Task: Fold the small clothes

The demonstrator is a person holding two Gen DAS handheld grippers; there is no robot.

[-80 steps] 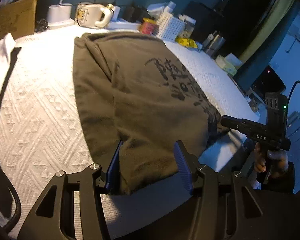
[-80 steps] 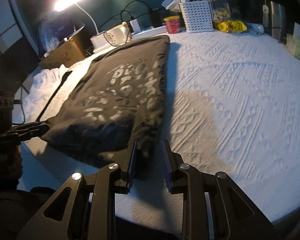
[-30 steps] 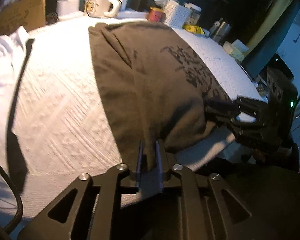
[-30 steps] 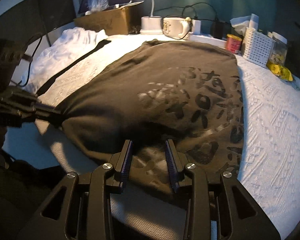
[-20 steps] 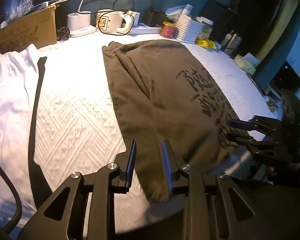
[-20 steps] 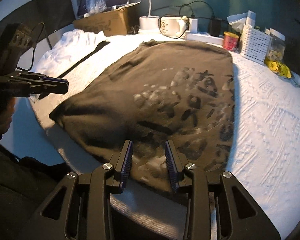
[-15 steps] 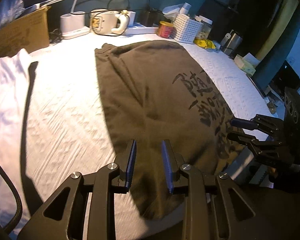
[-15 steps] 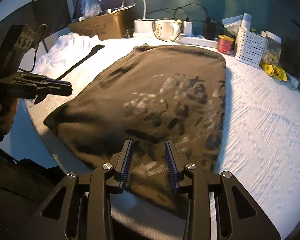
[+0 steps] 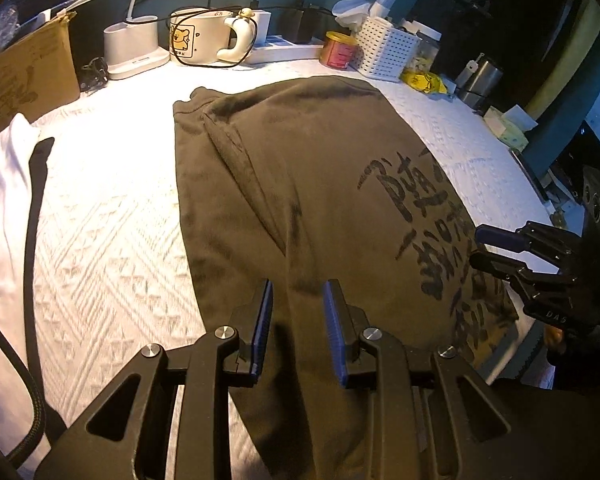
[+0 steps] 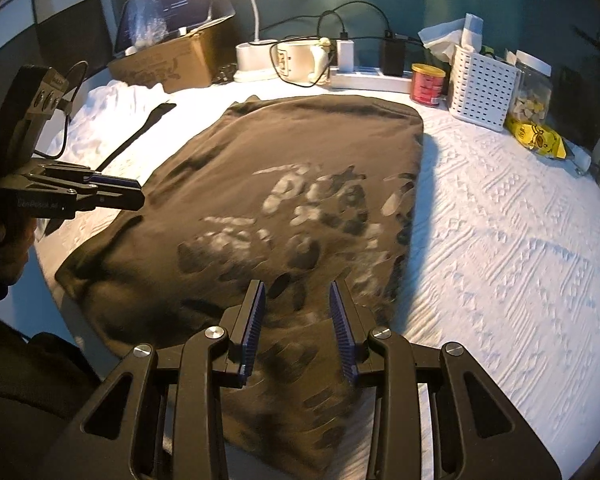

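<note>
We hover both hand-held grippers, left (image 9: 296, 320) and right (image 10: 298, 326), part-open and empty over the brown shirt (image 9: 320, 200), between folds; next we must grip its near hem

A: What can't we make out? The dark shirt (image 9: 308, 200)'s near hem runs behind the gripper frames in both views; bottom edge cut off.

B: Print on it is smeared in the right wrist view; unreadable. White garment (image 9: 0, 208) goes off the left edge; cardboard box (image 9: 24, 76) too; lettering on it too small to read.
</note>
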